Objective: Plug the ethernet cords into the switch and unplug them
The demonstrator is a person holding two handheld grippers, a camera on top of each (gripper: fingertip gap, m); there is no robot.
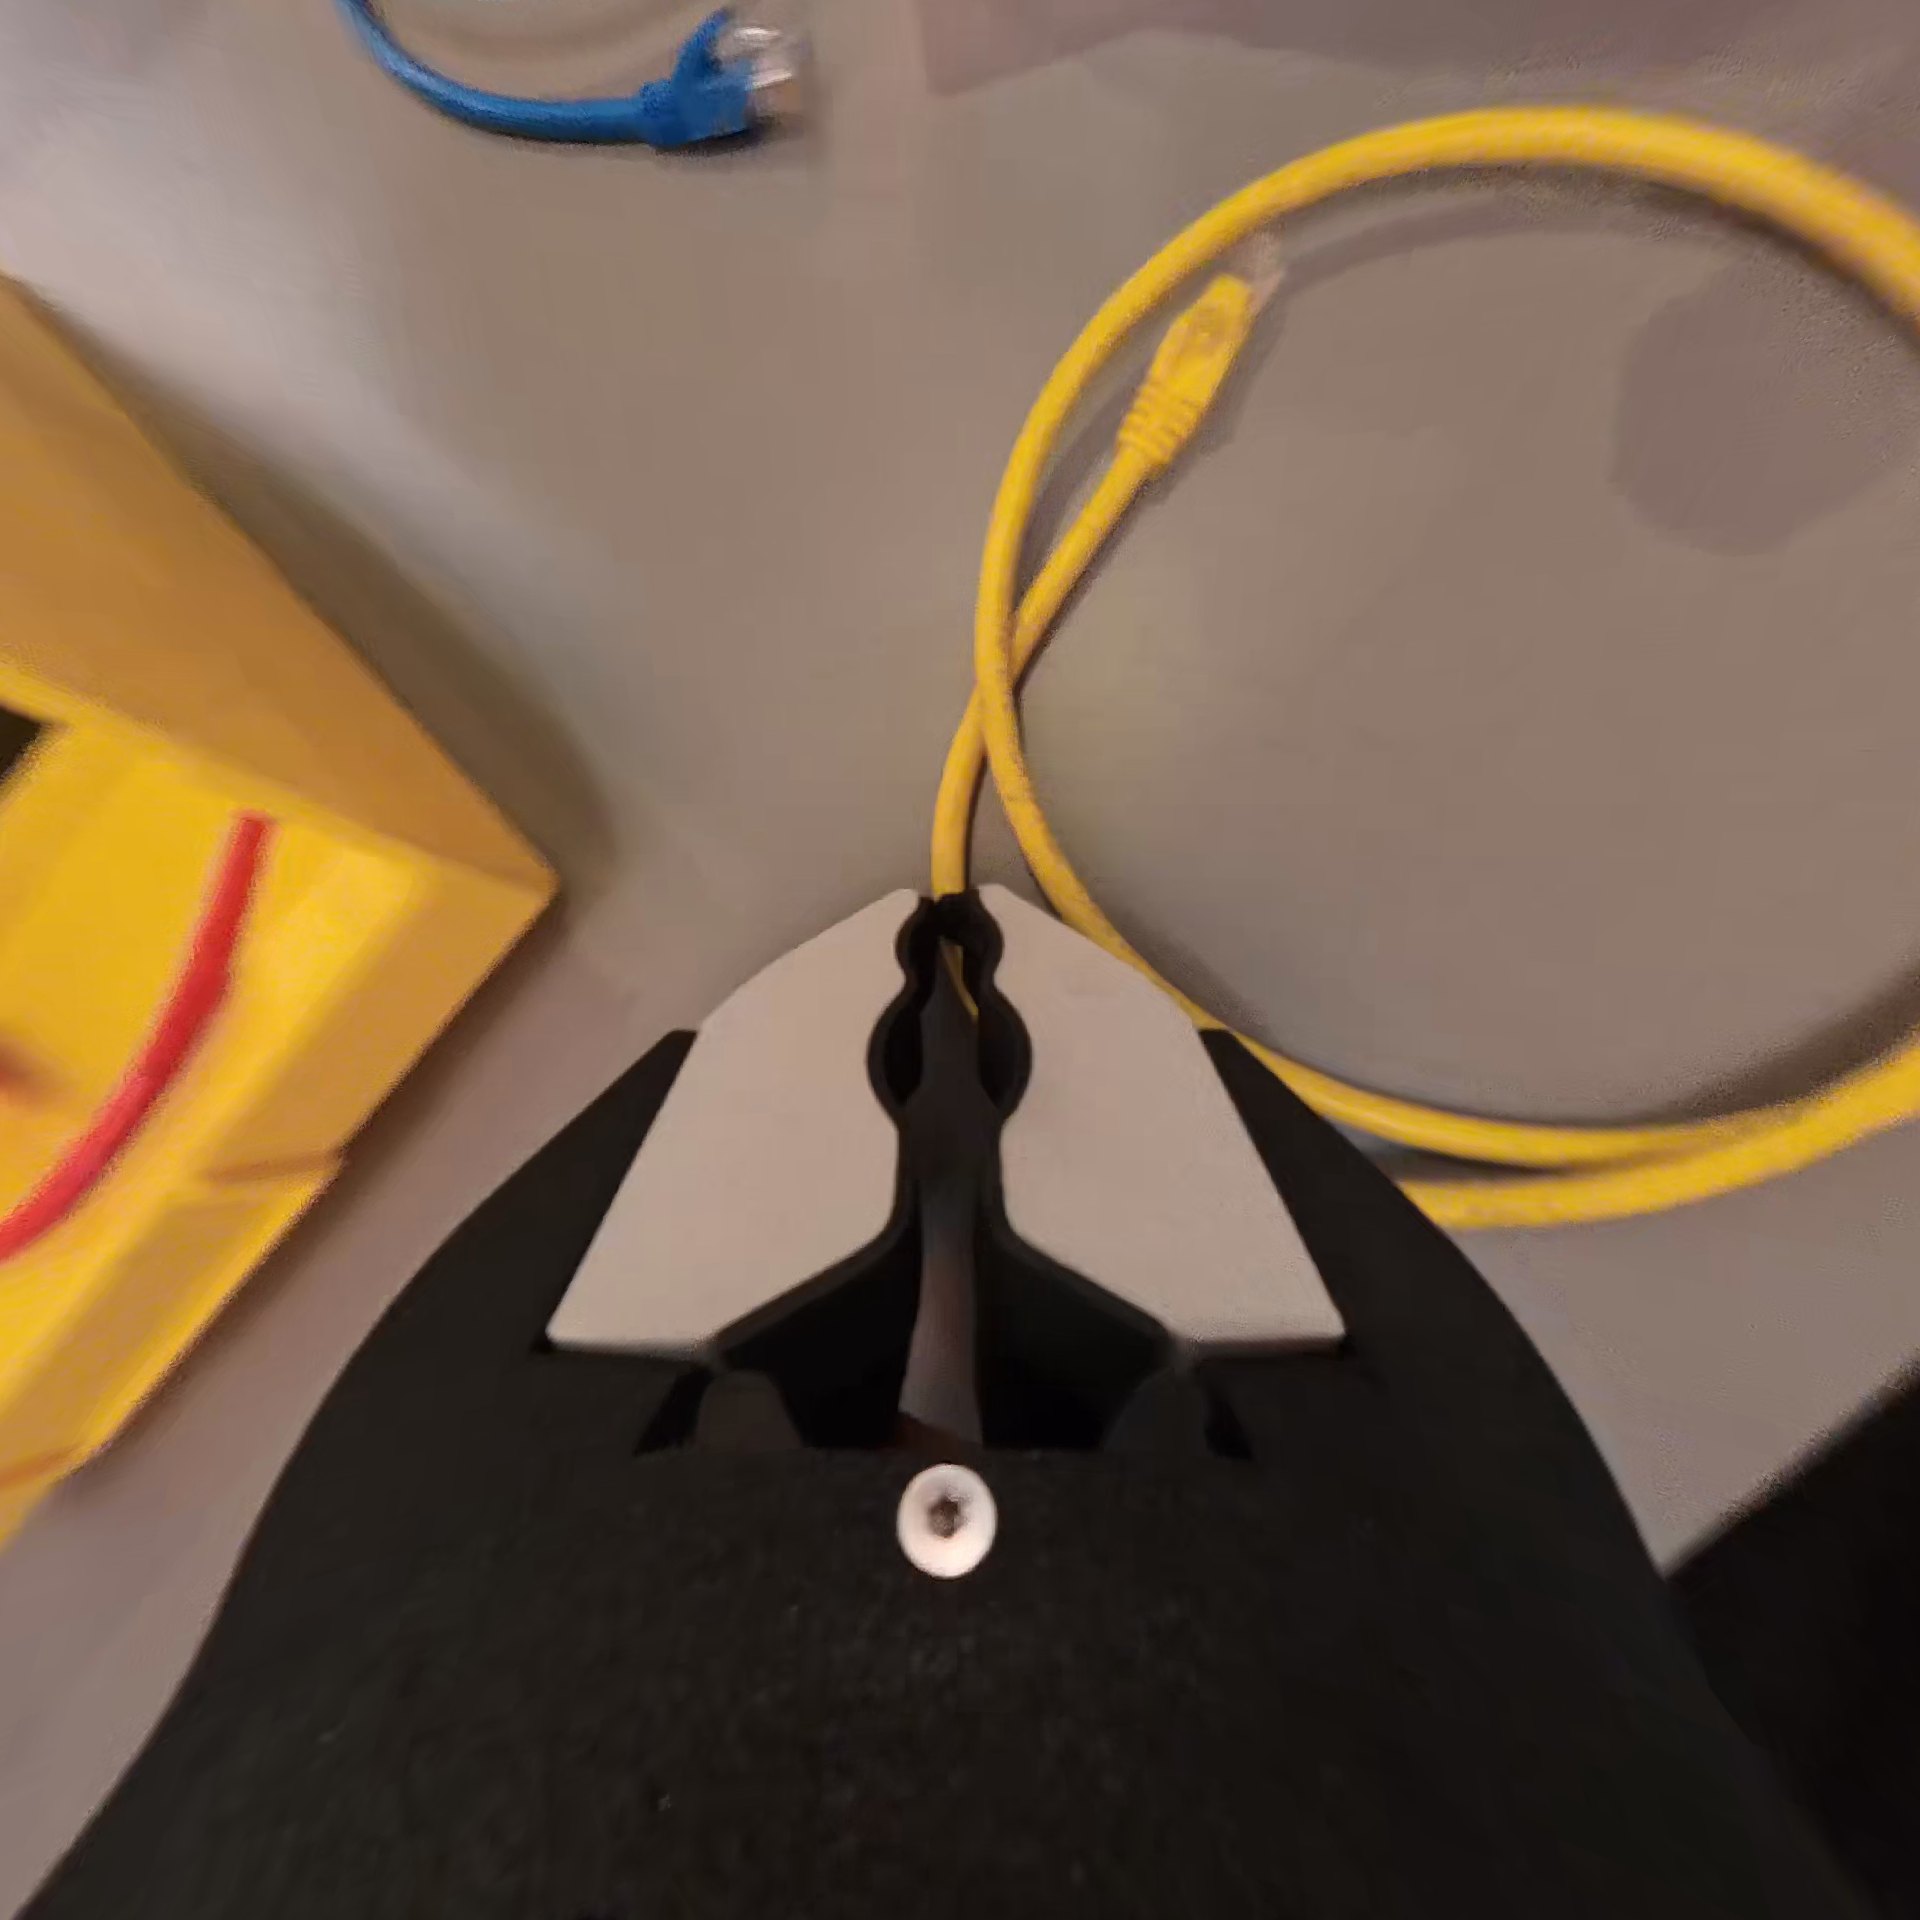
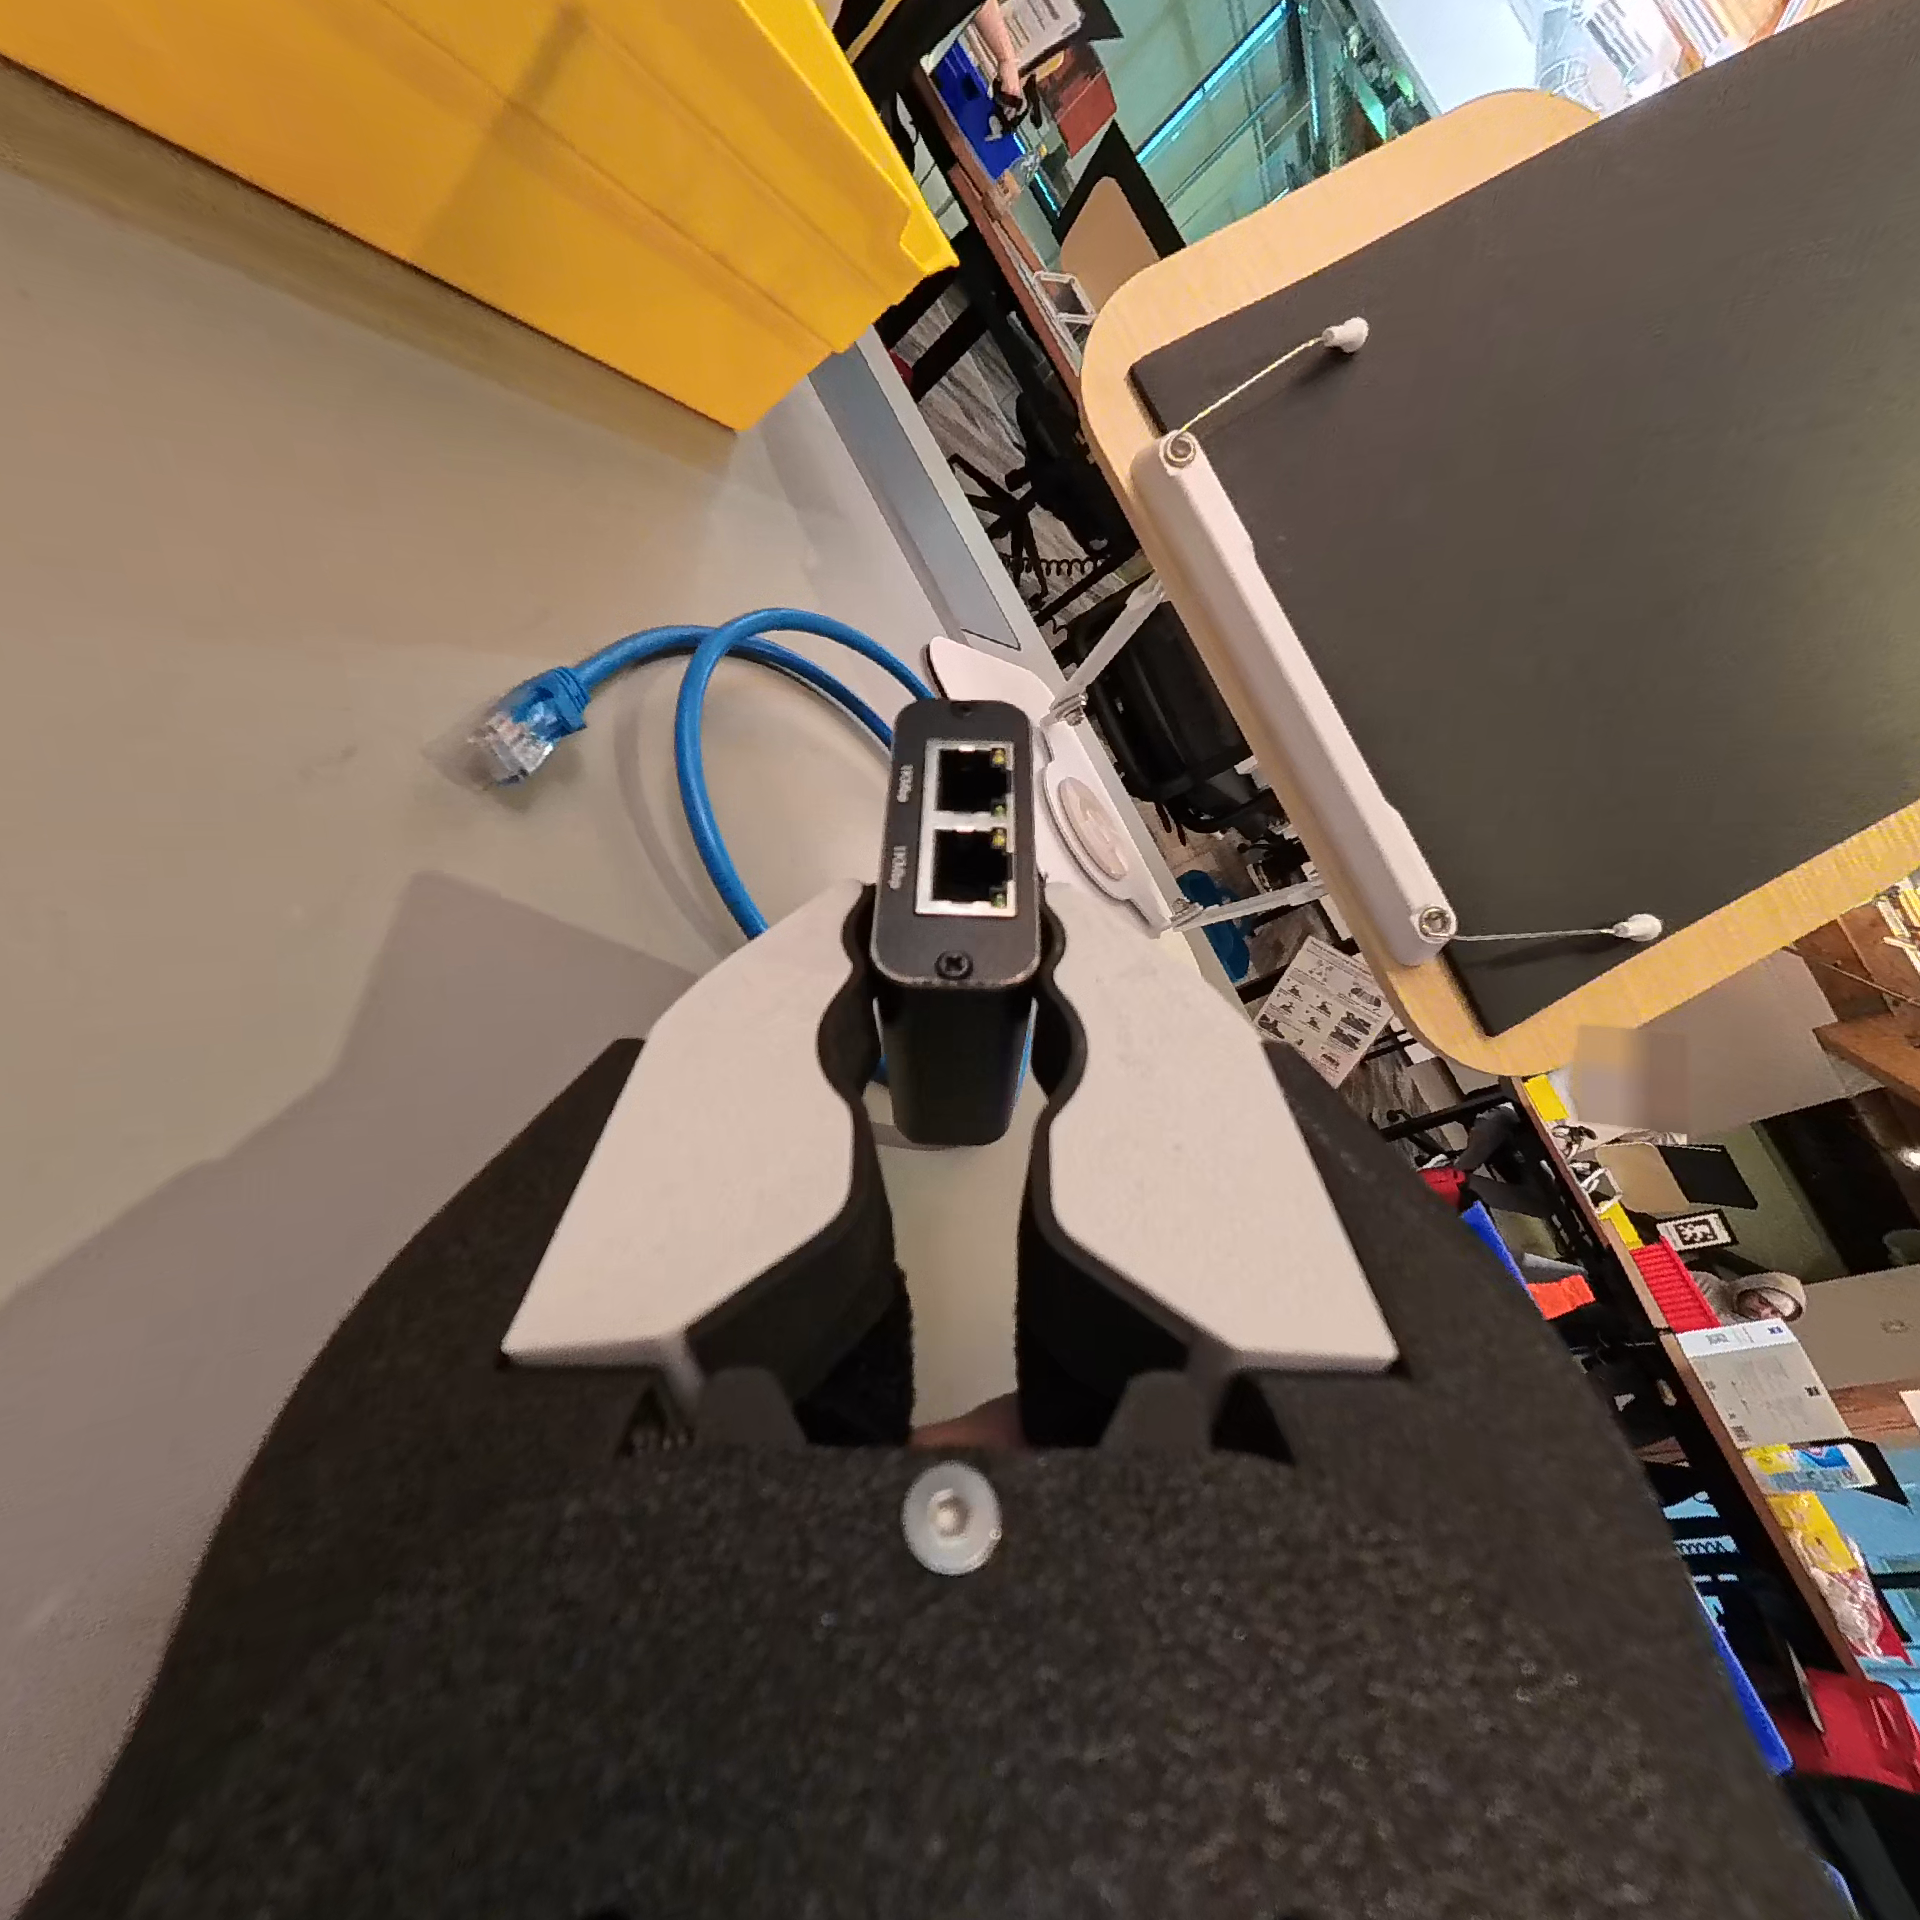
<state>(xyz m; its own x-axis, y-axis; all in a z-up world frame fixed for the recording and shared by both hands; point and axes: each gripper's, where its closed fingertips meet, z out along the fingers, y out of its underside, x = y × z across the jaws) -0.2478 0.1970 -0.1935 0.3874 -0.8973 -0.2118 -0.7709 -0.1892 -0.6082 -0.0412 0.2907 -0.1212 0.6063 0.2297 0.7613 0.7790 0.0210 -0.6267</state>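
Observation:
My left gripper (image 1: pixel 954 906) is shut on the yellow ethernet cord (image 1: pixel 1558 1153), pinching the cable at the fingertips. The cord loops over the grey table to the right, and its yellow plug (image 1: pixel 1195 364) lies free inside the loop. My right gripper (image 2: pixel 956 935) is shut on the small black switch (image 2: pixel 956 883) and holds it above the table with its two open ports facing the camera. A blue ethernet cord (image 2: pixel 717 727) lies on the table behind the switch, its plug (image 2: pixel 520 727) pointing left. Its plug also shows in the left wrist view (image 1: pixel 717 88).
A yellow bin (image 1: pixel 156 935) with a red cord inside stands left of the left gripper; it shows in the right wrist view (image 2: pixel 582 187) at the top left. A black board with a wooden rim (image 2: pixel 1558 571) stands at the right, beyond the table edge. Tip to tip, the grippers are about 25 cm apart.

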